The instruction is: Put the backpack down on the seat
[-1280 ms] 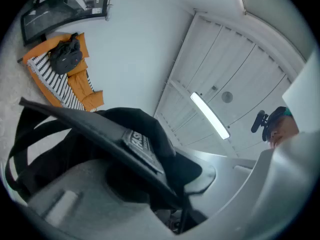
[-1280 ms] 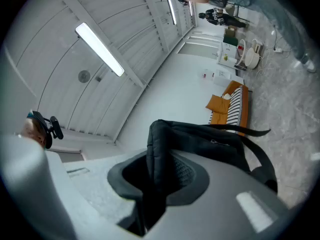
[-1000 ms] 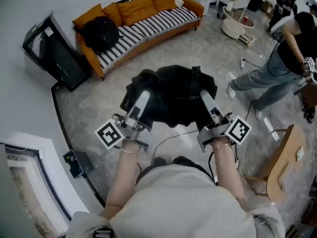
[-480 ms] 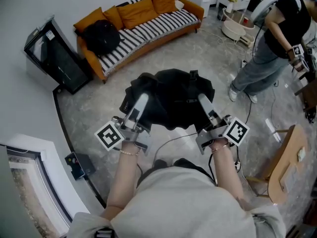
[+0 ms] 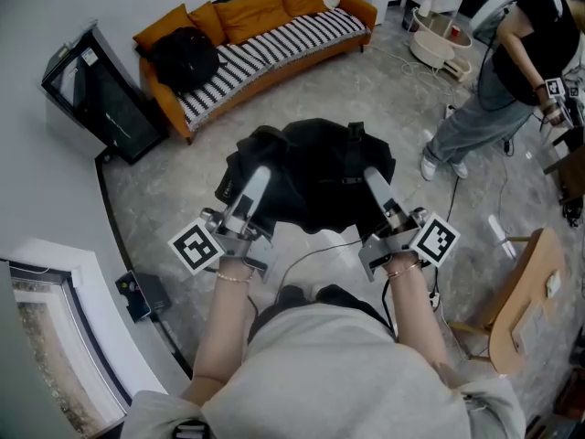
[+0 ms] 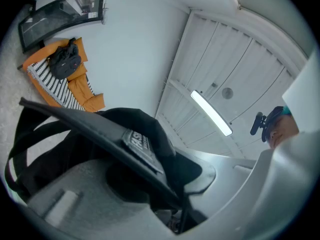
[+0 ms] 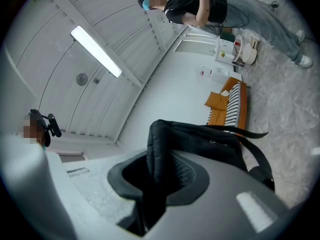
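A black backpack (image 5: pixel 315 176) hangs in the air over the grey floor, held up between my two grippers. My left gripper (image 5: pixel 260 174) is shut on its left edge; in the left gripper view (image 6: pixel 167 184) a black strap with a label (image 6: pixel 137 144) is pinched between the jaws. My right gripper (image 5: pixel 373 179) is shut on the right side, its jaws (image 7: pixel 150 184) clamping a padded black strap (image 7: pixel 157 149). The orange sofa with a striped seat (image 5: pixel 265 48) stands at the far wall, apart from the held bag. A second black backpack (image 5: pixel 186 58) lies on its left end.
A black screen (image 5: pixel 101 99) leans on the wall left of the sofa. Another person (image 5: pixel 512 71) stands at the right near a white round table (image 5: pixel 437 44). A wooden chair (image 5: pixel 526 291) and cables (image 5: pixel 311 254) are on the floor close by.
The person at the right has straightened up and shifted toward the back. My grippers and the held backpack have stayed where they were.
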`<state>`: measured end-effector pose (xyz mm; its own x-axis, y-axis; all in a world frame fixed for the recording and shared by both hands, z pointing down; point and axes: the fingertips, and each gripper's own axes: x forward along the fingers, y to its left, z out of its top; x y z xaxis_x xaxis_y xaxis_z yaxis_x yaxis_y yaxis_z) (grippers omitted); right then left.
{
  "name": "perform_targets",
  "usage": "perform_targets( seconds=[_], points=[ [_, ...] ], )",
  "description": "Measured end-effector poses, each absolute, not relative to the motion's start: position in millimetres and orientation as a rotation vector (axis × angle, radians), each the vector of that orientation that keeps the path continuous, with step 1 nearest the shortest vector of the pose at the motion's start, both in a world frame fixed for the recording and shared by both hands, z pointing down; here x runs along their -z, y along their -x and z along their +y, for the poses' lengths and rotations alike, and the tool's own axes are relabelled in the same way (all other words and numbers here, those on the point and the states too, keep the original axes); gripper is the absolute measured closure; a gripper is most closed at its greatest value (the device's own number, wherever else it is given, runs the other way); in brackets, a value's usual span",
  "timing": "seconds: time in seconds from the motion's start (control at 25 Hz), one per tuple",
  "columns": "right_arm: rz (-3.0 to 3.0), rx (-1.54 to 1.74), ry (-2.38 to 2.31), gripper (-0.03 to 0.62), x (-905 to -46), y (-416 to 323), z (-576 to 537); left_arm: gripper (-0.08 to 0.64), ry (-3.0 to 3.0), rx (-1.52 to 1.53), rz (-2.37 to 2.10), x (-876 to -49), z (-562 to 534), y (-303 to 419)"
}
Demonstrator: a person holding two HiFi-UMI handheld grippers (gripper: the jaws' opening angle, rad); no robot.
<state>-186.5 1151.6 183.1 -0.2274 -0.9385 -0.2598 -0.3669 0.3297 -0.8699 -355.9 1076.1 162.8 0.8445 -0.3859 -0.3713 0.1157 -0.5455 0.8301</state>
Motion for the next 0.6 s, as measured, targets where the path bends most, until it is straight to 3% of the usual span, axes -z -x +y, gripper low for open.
perform_targets(
  seconds=[0.6],
  points=[
    [1.733, 0.878, 1.187, 0.517, -185.4, 186.3, 1147.8, 0.425, -2.03, 0.61, -0.174, -169.9, 1073.3, 347.9]
  ],
)
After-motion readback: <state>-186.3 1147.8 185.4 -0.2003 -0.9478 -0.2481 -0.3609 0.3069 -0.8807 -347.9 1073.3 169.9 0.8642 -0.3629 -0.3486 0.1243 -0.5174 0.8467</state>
